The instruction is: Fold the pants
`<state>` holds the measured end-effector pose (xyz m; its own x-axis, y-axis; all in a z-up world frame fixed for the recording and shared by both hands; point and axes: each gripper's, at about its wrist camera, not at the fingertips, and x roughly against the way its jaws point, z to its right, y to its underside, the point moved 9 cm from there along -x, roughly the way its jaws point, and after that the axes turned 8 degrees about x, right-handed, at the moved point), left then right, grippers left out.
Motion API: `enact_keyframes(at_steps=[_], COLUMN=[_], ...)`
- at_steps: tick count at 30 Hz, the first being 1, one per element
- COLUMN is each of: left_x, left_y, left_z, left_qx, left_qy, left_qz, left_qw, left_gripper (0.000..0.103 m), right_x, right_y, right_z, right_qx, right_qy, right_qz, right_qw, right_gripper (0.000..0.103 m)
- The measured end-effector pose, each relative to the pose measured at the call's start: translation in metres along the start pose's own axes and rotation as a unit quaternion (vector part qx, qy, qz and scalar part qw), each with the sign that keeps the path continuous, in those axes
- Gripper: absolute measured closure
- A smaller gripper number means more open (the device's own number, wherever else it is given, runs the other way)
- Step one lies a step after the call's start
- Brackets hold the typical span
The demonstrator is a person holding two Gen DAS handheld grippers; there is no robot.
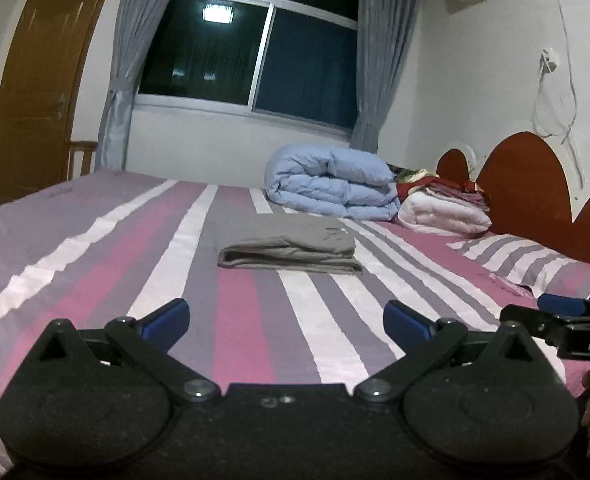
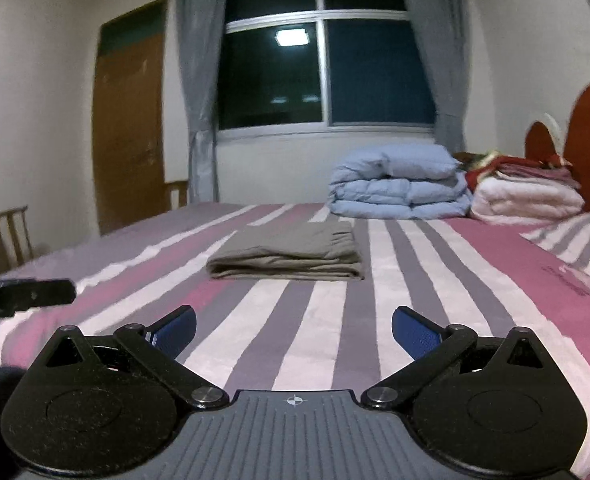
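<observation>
With the grey pants (image 1: 287, 249) lying folded on the striped bed sheet (image 1: 255, 320), well ahead of the wide-open, empty left gripper (image 1: 286, 320) and right gripper (image 2: 294, 330), folding is judged finished and only withdrawal is called for.

A right gripper (image 2: 294, 330) with black linkage arms and blue-padded fingers (image 2: 413, 336) fills the foreground, its fingers spread wide with nothing between them. It hovers over a bed covered in a pink, grey and white striped sheet (image 2: 475, 280). Ahead, well apart from the fingers, lies a pair of khaki-grey cloth pants (image 2: 291, 250) — folded into a flat, neat rectangle. Farther back sits a folded pale-blue puffy quilt (image 2: 399, 182), with a white folded blanket (image 2: 527, 200) just beside it on the right. At the left edge, part of the other black gripper (image 2: 27, 295) juts in, too blurred to judge.
</observation>
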<state>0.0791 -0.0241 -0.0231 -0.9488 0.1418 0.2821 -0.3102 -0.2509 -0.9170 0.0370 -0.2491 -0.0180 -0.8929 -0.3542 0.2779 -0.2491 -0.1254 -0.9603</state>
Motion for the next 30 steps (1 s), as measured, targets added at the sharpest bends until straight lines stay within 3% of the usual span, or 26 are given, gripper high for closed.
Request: enact_keyframes(at_steps=[6,16,30], left_x=[0.000,0.000,0.000], left_y=[0.003,0.004,0.004], left_z=[0.004,0.006,0.007], left_qx=[-0.010,-0.015,-0.015], left_qy=[-0.005,-0.007,-0.005], left_qz=[-0.001,-0.002,-0.002], left_qw=[0.9999,0.9999,0.9999], left_gripper=[0.006,0.006,0.006], right_x=[-0.004,-0.005,-0.007], right_y=[0.003,0.007,0.007], right_z=[-0.007,0.012,0.014], right_qx=[0.015,-0.033,-0.029], right_qy=[-0.006,0.003,0.001], right_qz=[0.001,-0.005,-0.009], right_qw=[1.000,0.999,1.000], right_gripper=[0.000,0.000,0.000])
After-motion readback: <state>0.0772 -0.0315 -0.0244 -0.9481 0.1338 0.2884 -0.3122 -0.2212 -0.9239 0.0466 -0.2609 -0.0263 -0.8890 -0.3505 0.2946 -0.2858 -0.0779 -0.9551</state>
